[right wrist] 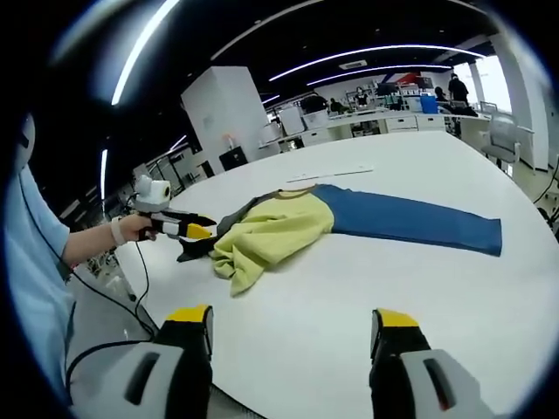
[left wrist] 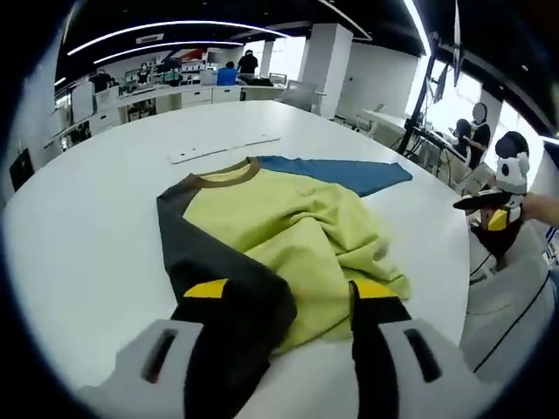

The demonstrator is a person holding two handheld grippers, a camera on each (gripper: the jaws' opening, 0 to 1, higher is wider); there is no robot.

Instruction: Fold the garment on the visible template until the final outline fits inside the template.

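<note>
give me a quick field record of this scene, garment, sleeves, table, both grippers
garment: yellow-green shirt with brown collar, bunched and partly folded on the table
sleeves: blue sleeve stretched out flat; dark grey sleeve lying toward the left gripper
table: round white table; a flat white strip lies beyond the collar
left gripper: at the dark sleeve end of the shirt; jaws apart in its own view, grip not clear
right gripper: jaws open, above bare table, apart from the shirt
</note>
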